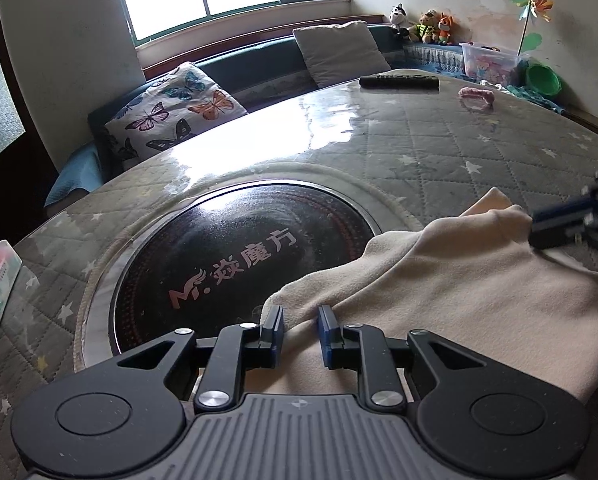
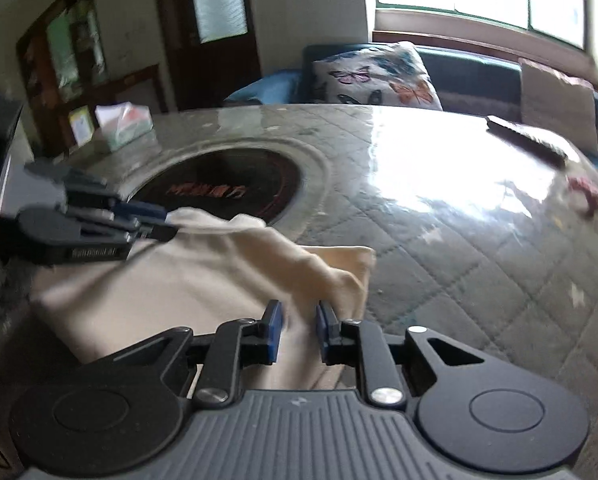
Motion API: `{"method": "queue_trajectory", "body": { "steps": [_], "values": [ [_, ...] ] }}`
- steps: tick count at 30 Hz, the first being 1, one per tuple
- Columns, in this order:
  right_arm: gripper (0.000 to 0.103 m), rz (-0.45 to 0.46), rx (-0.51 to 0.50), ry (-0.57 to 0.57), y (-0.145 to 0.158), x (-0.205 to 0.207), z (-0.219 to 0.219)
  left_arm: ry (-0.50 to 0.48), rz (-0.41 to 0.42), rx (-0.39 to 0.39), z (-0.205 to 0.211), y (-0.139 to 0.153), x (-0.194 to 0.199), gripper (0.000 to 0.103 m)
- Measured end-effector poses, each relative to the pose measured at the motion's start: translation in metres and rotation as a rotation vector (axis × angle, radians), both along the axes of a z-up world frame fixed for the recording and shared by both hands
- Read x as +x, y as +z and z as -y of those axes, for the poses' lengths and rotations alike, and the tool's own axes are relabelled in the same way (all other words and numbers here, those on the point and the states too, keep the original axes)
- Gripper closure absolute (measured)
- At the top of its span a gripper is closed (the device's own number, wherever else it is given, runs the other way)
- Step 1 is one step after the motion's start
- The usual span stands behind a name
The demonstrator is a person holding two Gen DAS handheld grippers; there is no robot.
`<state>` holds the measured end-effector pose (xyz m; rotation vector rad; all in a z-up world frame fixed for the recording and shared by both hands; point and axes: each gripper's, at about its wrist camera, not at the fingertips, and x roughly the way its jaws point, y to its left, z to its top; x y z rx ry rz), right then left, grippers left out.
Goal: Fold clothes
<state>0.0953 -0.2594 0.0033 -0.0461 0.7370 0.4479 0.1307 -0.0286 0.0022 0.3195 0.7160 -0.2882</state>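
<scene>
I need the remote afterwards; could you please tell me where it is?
The remote lies at the table's far edge, left of the pink toy, before the grey cushion.

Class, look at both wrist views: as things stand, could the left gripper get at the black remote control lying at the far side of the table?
Probably not right away. The left gripper has a fold of the cream garment between its jaws, and the remote control lies far across the table. Nothing stands between them, but the cloth would come along.

Garment [image 1: 459,292] on table [image 1: 419,140], partly over inset disc [image 1: 219,248]; remote [image 1: 399,81] behind.
</scene>
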Motion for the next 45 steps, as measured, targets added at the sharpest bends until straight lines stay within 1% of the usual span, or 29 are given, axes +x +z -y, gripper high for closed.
{"method": "queue_trajectory", "body": {
  "steps": [1, 3, 7, 9, 10, 11, 12, 14, 18, 19, 21, 24, 26, 29, 32, 36, 39, 41, 45],
  "values": [
    [0.086, 0.018, -0.007, -0.007, 0.002, 0.0, -0.001, 0.001, 0.001, 0.0, 0.0, 0.0, 0.0, 0.082],
    [0.085, 0.036, 0.011, -0.001, 0.006, 0.004, -0.002, 0.005, 0.003, -0.002, 0.0, -0.001, 0.0, 0.082],
    [0.086, 0.03, 0.028, 0.032, 0.0, 0.016, -0.013, 0.008, 0.005, -0.003, -0.001, -0.001, -0.001, 0.08],
    [0.086, 0.013, 0.005, 0.015, -0.01, 0.024, -0.016, 0.013, 0.011, 0.0, -0.001, -0.001, -0.001, 0.075],
    [0.086, 0.006, 0.016, 0.006, -0.013, 0.027, -0.014, 0.019, 0.015, 0.0, -0.002, -0.002, -0.001, 0.07],
    [0.086, 0.001, 0.033, -0.002, -0.013, 0.029, -0.012, 0.023, 0.017, -0.004, -0.004, -0.002, -0.001, 0.067],
    [0.086, 0.001, 0.041, -0.011, -0.011, 0.028, -0.011, 0.026, 0.017, -0.013, -0.006, -0.002, -0.001, 0.067],
    [0.084, 0.026, 0.024, -0.011, -0.006, 0.021, -0.012, 0.029, 0.02, -0.03, -0.009, -0.001, -0.003, 0.067],
    [0.082, 0.056, 0.012, 0.035, 0.007, 0.003, -0.018, 0.038, 0.052, -0.047, -0.009, 0.005, -0.015, 0.066],
    [0.077, 0.058, 0.014, 0.045, 0.009, -0.001, -0.02, 0.036, 0.064, -0.048, -0.009, 0.008, -0.019, 0.066],
    [0.069, 0.074, 0.016, 0.064, 0.014, -0.013, -0.024, 0.014, 0.097, -0.045, -0.007, 0.015, -0.034, 0.065],
    [0.069, 0.109, 0.011, 0.108, 0.02, -0.032, -0.032, -0.019, 0.133, -0.032, -0.005, 0.02, -0.058, 0.063],
    [0.068, 0.111, 0.022, 0.134, 0.022, -0.042, -0.037, -0.032, 0.143, -0.027, -0.005, 0.02, -0.075, 0.063],
    [0.068, 0.123, 0.014, 0.161, 0.02, -0.056, -0.046, -0.037, 0.148, -0.035, -0.006, 0.018, -0.099, 0.061],
    [0.068, 0.146, -0.018, 0.189, 0.014, -0.069, -0.057, -0.025, 0.152, -0.038, -0.007, 0.014, -0.114, 0.061],
    [0.068, 0.169, -0.044, 0.203, 0.007, -0.081, -0.068, 0.0, 0.142, -0.059, -0.009, 0.006, -0.122, 0.061],
    [0.068, 0.151, -0.046, 0.203, 0.0, -0.083, -0.072, 0.012, 0.132, -0.058, -0.009, -0.001, -0.121, 0.061],
    [0.068, 0.133, -0.055, 0.195, -0.008, -0.081, -0.072, 0.014, 0.135, -0.072, -0.011, -0.004, -0.121, 0.06],
    [0.067, 0.155, -0.053, 0.201, -0.014, -0.084, -0.07, 0.016, 0.142, -0.079, -0.013, -0.006, -0.122, 0.059]
  ]
}}
